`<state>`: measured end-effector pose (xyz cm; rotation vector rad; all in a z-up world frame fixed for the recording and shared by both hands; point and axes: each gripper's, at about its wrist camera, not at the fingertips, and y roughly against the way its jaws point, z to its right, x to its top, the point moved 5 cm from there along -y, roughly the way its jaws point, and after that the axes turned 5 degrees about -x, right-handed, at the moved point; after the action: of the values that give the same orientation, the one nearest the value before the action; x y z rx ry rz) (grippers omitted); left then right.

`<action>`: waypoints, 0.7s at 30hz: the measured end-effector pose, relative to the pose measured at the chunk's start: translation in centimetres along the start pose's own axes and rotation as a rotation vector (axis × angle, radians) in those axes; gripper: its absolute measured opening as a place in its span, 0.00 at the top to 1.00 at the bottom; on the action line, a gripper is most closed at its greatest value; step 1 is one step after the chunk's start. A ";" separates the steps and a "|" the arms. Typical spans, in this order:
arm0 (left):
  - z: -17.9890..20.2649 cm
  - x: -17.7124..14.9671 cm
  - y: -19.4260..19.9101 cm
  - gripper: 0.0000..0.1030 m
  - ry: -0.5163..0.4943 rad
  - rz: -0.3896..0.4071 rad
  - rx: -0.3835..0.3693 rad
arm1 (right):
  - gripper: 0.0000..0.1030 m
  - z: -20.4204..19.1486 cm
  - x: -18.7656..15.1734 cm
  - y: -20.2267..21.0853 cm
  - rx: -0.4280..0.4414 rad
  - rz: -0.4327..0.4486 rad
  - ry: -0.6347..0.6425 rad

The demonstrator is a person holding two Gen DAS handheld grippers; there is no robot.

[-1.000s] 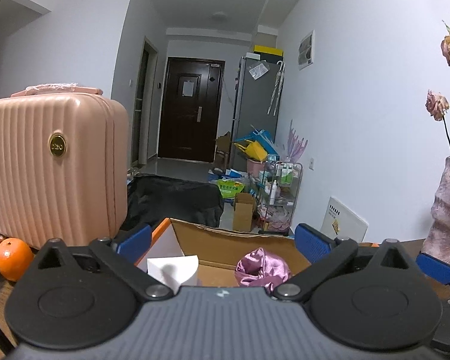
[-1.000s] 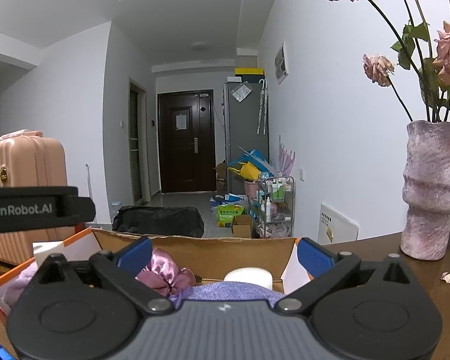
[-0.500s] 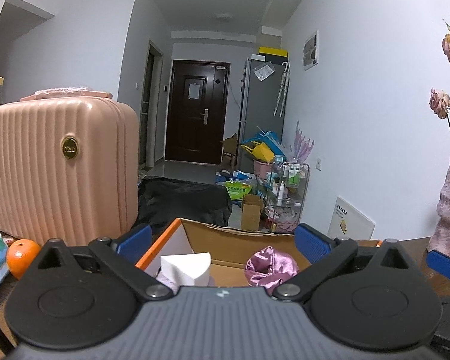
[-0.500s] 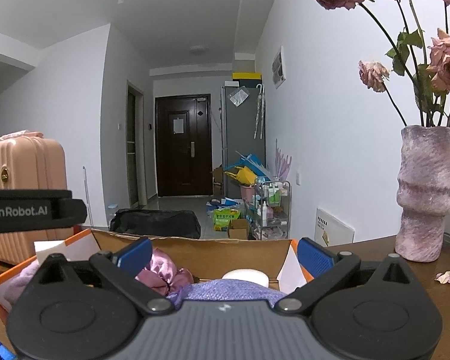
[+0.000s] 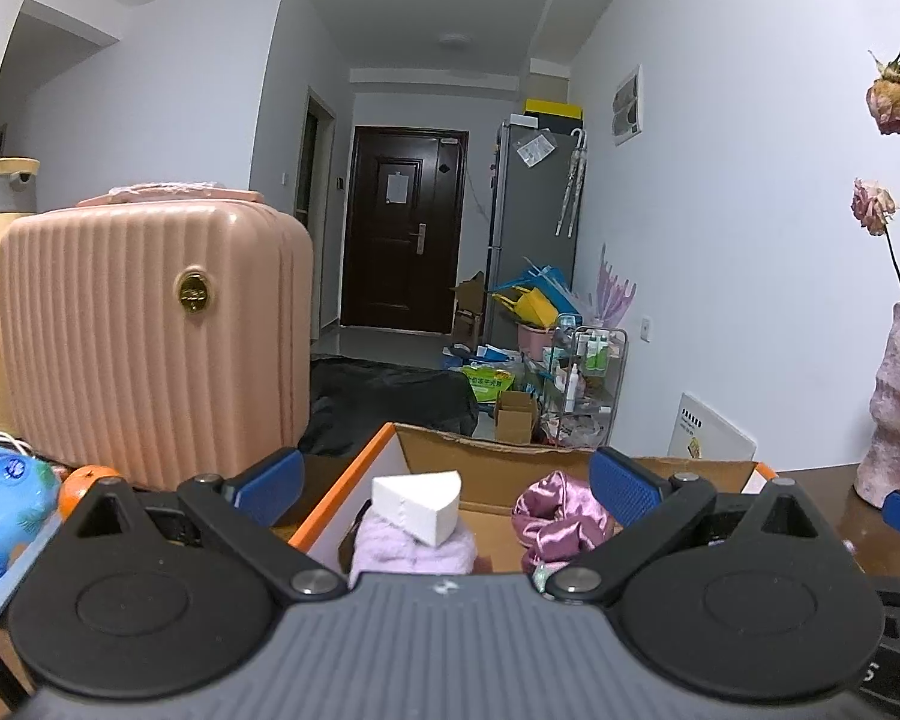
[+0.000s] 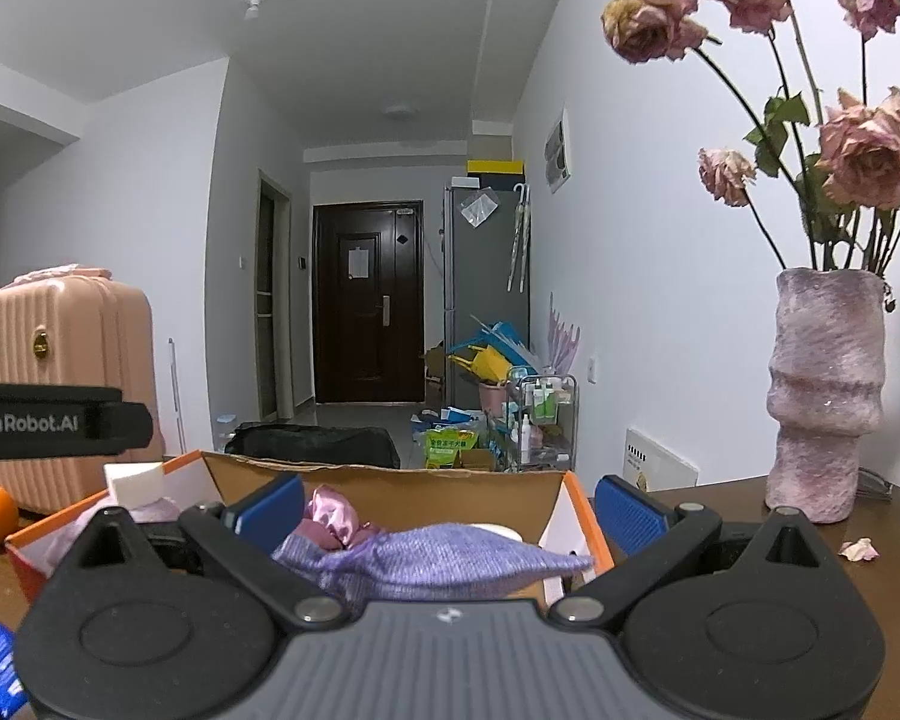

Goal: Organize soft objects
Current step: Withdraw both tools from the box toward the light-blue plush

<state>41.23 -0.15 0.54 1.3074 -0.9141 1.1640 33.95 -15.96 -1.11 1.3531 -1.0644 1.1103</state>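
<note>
Sitting on the table, cardboard box [image 6: 390, 483] now showing more of its inside in both views than a second ago. Lying inside: purple knit cloth [image 6: 432, 561], satin scrunchie [image 5: 555, 510], lilac fluffy piece [image 5: 411, 543]. Hovering with fingers spread and empty: left gripper [image 5: 444, 489], right gripper [image 6: 447, 510]. Suggesting sorting nearly finished.

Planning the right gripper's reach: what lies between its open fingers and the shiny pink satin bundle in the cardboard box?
In the right wrist view, a purple knitted cloth lies before the pink satin bundle.
</note>
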 end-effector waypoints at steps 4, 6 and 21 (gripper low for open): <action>-0.4 -0.3 1.5 0.00 0.007 -0.004 0.000 | 0.00 0.0 -0.3 1.8 0.000 0.005 0.006; -0.7 -0.4 2.1 0.00 0.009 -0.005 0.003 | 0.00 0.1 -0.4 2.7 0.001 0.007 0.007; -2.6 -2.2 7.9 0.00 0.008 -0.036 0.009 | 0.00 -0.3 -1.6 9.1 -0.002 -0.008 0.023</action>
<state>32.76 1.38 0.02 1.3202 -0.8772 1.1464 24.72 -16.22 -1.06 1.3391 -1.0420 1.1158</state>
